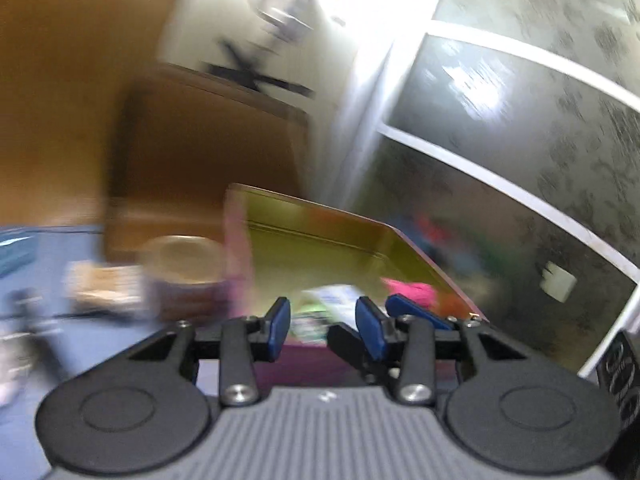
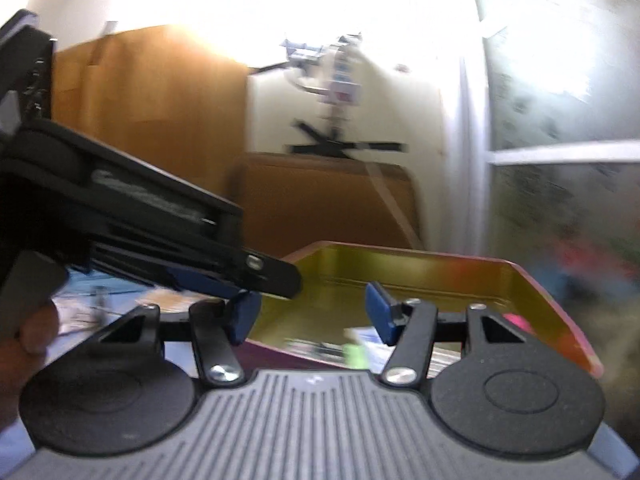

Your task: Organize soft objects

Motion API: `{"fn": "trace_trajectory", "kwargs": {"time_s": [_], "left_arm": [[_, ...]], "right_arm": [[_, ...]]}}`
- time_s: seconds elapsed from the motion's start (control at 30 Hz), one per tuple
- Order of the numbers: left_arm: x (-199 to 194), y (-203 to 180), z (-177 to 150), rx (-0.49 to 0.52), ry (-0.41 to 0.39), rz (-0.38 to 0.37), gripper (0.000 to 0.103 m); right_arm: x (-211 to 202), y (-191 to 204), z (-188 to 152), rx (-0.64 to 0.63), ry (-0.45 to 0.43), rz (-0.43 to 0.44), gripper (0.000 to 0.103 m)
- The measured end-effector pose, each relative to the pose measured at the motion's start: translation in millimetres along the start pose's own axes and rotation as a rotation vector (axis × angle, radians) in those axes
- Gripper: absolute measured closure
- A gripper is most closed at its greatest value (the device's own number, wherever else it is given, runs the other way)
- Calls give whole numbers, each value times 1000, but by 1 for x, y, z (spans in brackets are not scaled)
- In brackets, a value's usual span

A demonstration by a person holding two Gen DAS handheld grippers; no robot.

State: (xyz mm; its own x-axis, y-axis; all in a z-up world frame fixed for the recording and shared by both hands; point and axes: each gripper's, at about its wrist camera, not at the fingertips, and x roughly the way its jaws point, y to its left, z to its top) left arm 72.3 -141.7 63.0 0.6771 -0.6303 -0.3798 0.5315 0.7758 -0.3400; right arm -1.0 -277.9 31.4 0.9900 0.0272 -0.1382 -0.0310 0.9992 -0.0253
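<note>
At twelve o'clock, near both grippers, tin (image 2: 420,280) with pink cloth (image 1: 412,290); left (image 1: 324,330) and right (image 2: 316,312) fingers apart, empty.

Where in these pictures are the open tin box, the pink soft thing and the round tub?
Open tin box (image 2: 400,276): right wrist view, on its golden inner wall.
Pink soft thing (image 1: 412,291): left wrist view, on its blurred middle.
Round tub (image 1: 182,258): left wrist view, on its pale top.

Black tool (image 2: 312,316) linkages, silver screws, blue pads (image 2: 380,312), ribbed grey body.
</note>
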Motion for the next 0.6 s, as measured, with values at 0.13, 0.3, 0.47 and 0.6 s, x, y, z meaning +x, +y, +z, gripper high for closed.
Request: {"fn": "trace_trajectory", "kwargs": {"time_s": [0.13,0.3,0.47,0.6], "left_arm": [[-58,70,-18,-52,-57,246,63],[-107,157,-43,-83,-93,640,63],[-155,216,-53,-368,-258,655,60],[-166,229,-55,-460,-275,657,55]], "right_arm": [[20,44,5,7,83,237,44],[85,93,36,132,243,460,41],[188,152,54,351,461,403,19],[262,190,46,410,605,188,13]]}}
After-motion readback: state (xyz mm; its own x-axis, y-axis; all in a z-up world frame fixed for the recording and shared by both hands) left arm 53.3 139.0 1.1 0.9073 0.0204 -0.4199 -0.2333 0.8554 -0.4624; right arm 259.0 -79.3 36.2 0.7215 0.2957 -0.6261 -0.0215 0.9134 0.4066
